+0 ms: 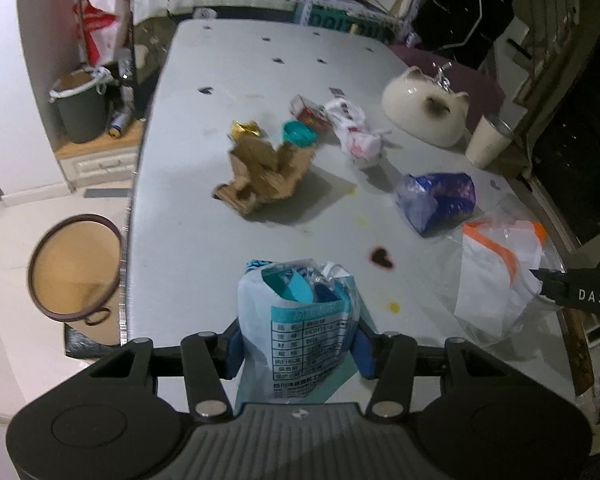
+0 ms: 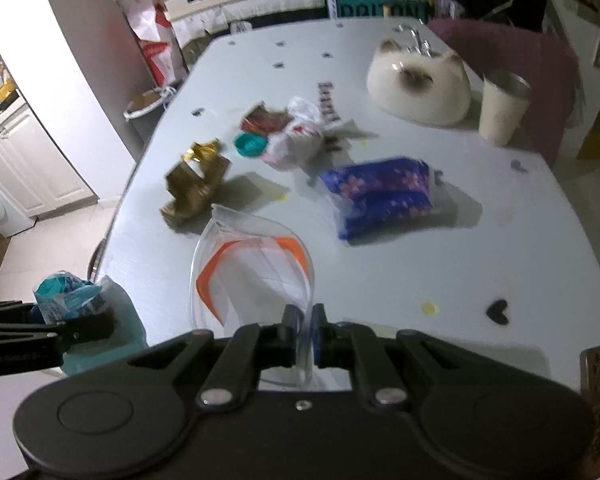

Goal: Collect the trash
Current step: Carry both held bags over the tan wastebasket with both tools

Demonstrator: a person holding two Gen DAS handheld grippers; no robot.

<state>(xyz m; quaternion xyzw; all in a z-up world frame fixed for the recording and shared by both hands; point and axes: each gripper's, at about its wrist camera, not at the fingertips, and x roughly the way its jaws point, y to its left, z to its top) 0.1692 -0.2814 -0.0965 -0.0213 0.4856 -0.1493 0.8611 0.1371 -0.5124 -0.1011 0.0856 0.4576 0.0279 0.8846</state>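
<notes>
My left gripper (image 1: 298, 350) is shut on a white and teal plastic package (image 1: 300, 320), lifted above the near edge of the grey table (image 1: 204, 248); the same package (image 2: 70, 296) shows at the lower left of the right wrist view. My right gripper (image 2: 304, 330) is shut on the rim of a clear zip bag with an orange strip (image 2: 252, 276), whose mouth gapes open; that zip bag (image 1: 500, 276) hangs at the right in the left wrist view. On the table lie crumpled brown cardboard (image 1: 260, 176), a teal lid (image 1: 298, 134), a white and red wrapper (image 1: 354, 132) and a blue floral pack (image 1: 436, 200).
A white cat-shaped dish (image 1: 424, 108) and a cream cup (image 1: 486, 142) stand at the table's far right. A round brown-rimmed stool (image 1: 74, 268) sits on the floor left of the table, a grey lined bin (image 1: 82, 110) farther back. Dark and yellow stains (image 1: 382, 258) spot the tabletop.
</notes>
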